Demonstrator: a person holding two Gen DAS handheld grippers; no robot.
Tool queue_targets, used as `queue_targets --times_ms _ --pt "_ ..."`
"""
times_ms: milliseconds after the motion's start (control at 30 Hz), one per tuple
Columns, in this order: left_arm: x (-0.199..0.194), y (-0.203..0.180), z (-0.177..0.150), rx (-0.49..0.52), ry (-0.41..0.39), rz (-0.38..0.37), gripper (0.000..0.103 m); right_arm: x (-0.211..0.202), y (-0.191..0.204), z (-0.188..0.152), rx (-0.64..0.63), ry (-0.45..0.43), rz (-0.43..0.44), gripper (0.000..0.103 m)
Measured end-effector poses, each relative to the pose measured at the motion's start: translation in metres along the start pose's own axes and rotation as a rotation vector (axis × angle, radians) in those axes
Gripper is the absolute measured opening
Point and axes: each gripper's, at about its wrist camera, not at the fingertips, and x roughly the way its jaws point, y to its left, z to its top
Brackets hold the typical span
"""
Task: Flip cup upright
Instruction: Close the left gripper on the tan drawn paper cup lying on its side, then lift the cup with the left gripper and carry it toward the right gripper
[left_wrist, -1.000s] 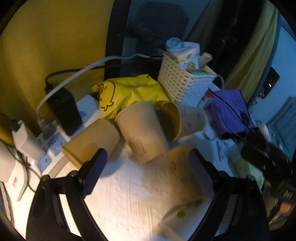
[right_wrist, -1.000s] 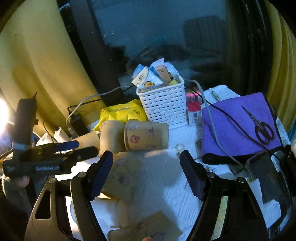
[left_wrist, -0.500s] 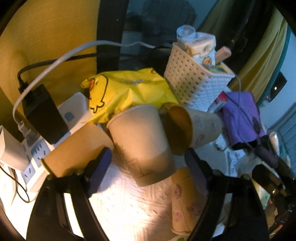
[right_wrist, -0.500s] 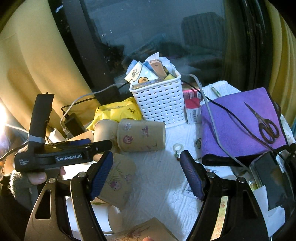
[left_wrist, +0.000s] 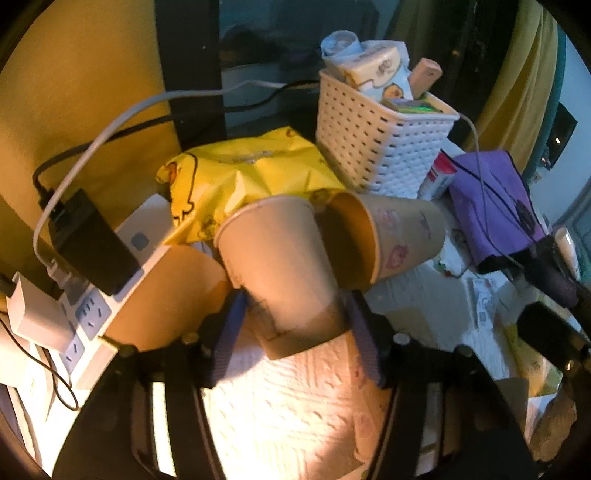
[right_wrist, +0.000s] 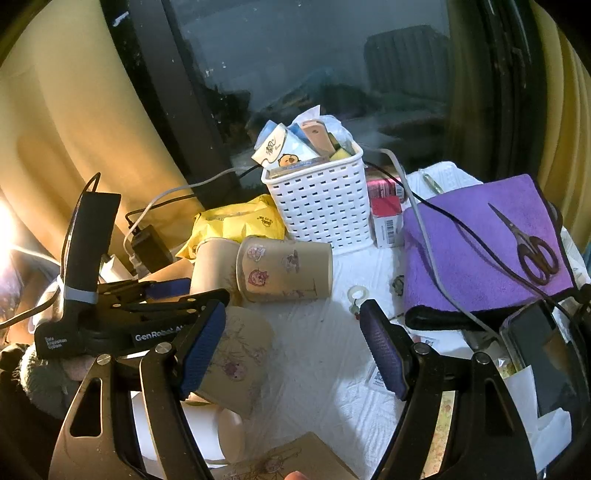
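Several tan paper cups lie tipped on white paper towel. My left gripper (left_wrist: 295, 317) has its blue pads on both sides of an upside-down plain cup (left_wrist: 280, 266), closed against its lower wall. The same cup shows in the right wrist view (right_wrist: 212, 264), with the left gripper (right_wrist: 184, 290) around it. A cartoon-printed cup (left_wrist: 391, 240) lies on its side to the right, mouth toward the held cup; it also shows in the right view (right_wrist: 284, 269). Another cup (left_wrist: 173, 295) lies at the left. My right gripper (right_wrist: 291, 350) is open and empty above the towel, beside a printed cup (right_wrist: 236, 362).
A white basket (left_wrist: 380, 147) full of packets stands behind the cups, beside a yellow duck bag (left_wrist: 251, 177). A power strip (left_wrist: 96, 302) with plugs lies at the left. A purple cloth (right_wrist: 480, 251) with scissors (right_wrist: 532, 247) lies at the right. A phone (right_wrist: 543, 354) sits at front right.
My left gripper moved forward and its pads closed in on the upside-down plain cup. My right gripper stayed open and drifted slightly.
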Motion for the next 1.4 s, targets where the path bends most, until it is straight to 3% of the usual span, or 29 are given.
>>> queue_targets --times_ms 167,333,400,567,733,867,1133,1400 --pt "-0.008 0.006 0.000 0.031 0.019 -0.013 0.054 -0.002 -0.002 0.000 0.004 -0.006 0.010 0.078" --pt "-0.022 0.003 -0.007 0.106 0.021 -0.006 0.037 -0.006 -0.002 0.000 0.004 -0.014 0.015 0.078" --pt "-0.022 0.003 -0.010 0.134 0.041 0.000 0.036 -0.006 -0.002 0.000 0.004 -0.014 0.016 0.078" --pt "-0.017 0.002 -0.005 0.154 0.065 -0.001 0.039 -0.009 0.003 -0.001 -0.010 -0.015 0.019 0.078" --pt "0.006 -0.005 0.004 0.147 0.114 -0.007 0.064 -0.012 0.004 -0.001 -0.014 -0.018 0.023 0.078" --pt "0.023 -0.014 0.008 0.165 0.131 0.004 0.064 -0.012 0.000 0.000 -0.007 -0.019 0.021 0.078" --pt "0.022 -0.017 0.008 0.181 0.084 -0.009 0.061 -0.010 -0.001 0.001 -0.006 -0.011 0.025 0.078" --pt "-0.023 -0.010 -0.002 0.167 0.012 -0.028 0.061 -0.024 0.006 -0.001 -0.021 -0.020 0.017 0.078"
